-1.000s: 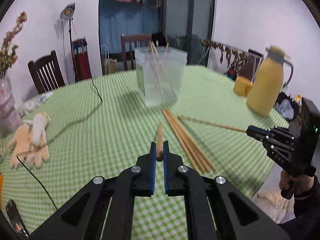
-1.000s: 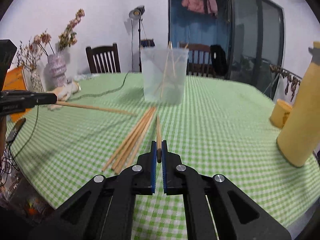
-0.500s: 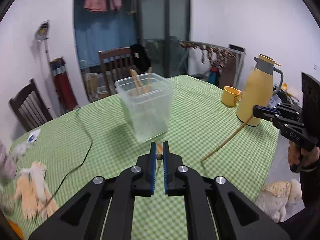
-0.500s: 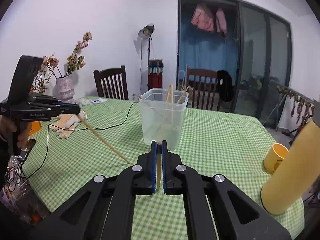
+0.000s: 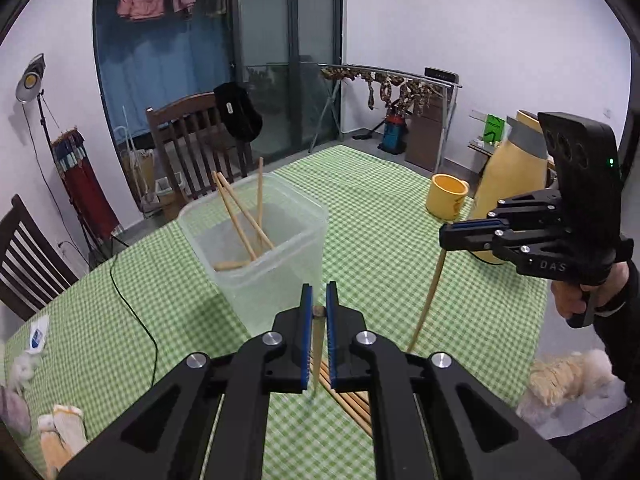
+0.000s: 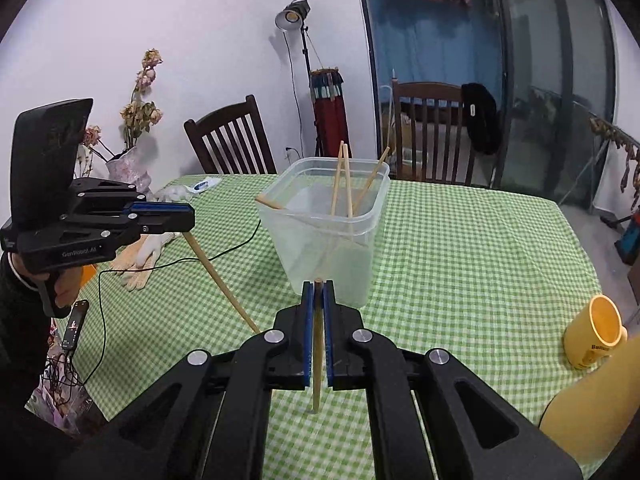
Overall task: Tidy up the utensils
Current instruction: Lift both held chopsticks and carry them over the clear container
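While both grippers hang above the green checked table (image 5: 384, 208), each pinches one chopstick. Seen from its own camera, the left gripper (image 5: 319, 312) has its blue pads closed on a chopstick (image 5: 317, 354) whose top end pokes up between them and whose shaft hangs down toward the cloth. Out to its right, the right gripper (image 5: 446, 236) is pressed together on a second chopstick (image 5: 428, 296) that slants down from its tip to the table.

From the right camera the right gripper (image 6: 318, 300) shows the same closed hold on its chopstick (image 6: 317, 360), and the left gripper (image 6: 188, 216) at far left holds its chopstick (image 6: 220, 280) angled down and to the right.

Just beyond both grippers stands a clear tub (image 5: 276, 276) with a few chopsticks (image 5: 244, 220) leaning inside it. More loose chopsticks (image 5: 348, 400) lie on the cloth below the left gripper, partly hidden by it. A yellow mug (image 5: 446, 196) and a yellow jug (image 5: 512, 192) stand on the right side of the table.
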A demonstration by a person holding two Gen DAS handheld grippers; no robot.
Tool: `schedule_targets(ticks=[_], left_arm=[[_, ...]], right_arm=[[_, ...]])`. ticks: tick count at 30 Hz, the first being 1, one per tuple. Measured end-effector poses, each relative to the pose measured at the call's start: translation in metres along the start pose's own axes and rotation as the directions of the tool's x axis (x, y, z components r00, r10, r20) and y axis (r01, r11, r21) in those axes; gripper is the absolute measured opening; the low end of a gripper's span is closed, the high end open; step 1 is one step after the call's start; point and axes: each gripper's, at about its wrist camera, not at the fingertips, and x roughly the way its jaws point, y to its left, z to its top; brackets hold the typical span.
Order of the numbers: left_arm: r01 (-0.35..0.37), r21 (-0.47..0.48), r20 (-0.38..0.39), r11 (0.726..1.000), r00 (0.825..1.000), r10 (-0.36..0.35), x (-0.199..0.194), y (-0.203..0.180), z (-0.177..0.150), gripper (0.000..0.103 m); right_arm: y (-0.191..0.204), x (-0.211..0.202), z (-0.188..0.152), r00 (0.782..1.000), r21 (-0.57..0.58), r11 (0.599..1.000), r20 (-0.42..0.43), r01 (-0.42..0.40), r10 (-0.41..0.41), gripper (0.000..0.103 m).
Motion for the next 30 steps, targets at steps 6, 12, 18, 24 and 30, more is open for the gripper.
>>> schedule_targets(ticks=[6, 12, 18, 24, 30], left_arm=[[0.026, -0.009, 0.047, 1.0, 0.999, -0.026, -0.023, 0.012, 0.015, 0.003], [-0.021, 0.023, 0.196, 1.0, 0.981, 0.016, -0.089, 0.029, 0.079, 0.003], [-0.098, -0.024, 0.267, 0.995, 0.958, 0.101, -0.105, 0.063, 0.14, 0.003], [-0.098, -0.092, 0.205, 0.991, 0.972, 0.115, -0.051, 0.108, 0.156, 0.003], [-0.078, -0.152, 0.092, 0.985, 0.991, 0.092, 0.032, 0.145, 0.147, 0.003]], right_arm=[[-0.001, -0.013, 0.029, 0.998, 0.015, 0.999, 0.061, -0.029, 0.028, 0.005], [0.014, -0.059, 0.11, 0.972, -0.077, 0.997, 0.235, 0.019, 0.0, 0.005], [0.018, -0.065, 0.18, 0.938, -0.122, 0.988, 0.344, 0.092, -0.045, 0.005], [-0.013, 0.001, 0.196, 0.957, -0.078, 0.991, 0.28, 0.104, -0.079, 0.005], [-0.044, 0.07, 0.186, 0.982, -0.007, 0.997, 0.17, 0.081, -0.079, 0.005]])
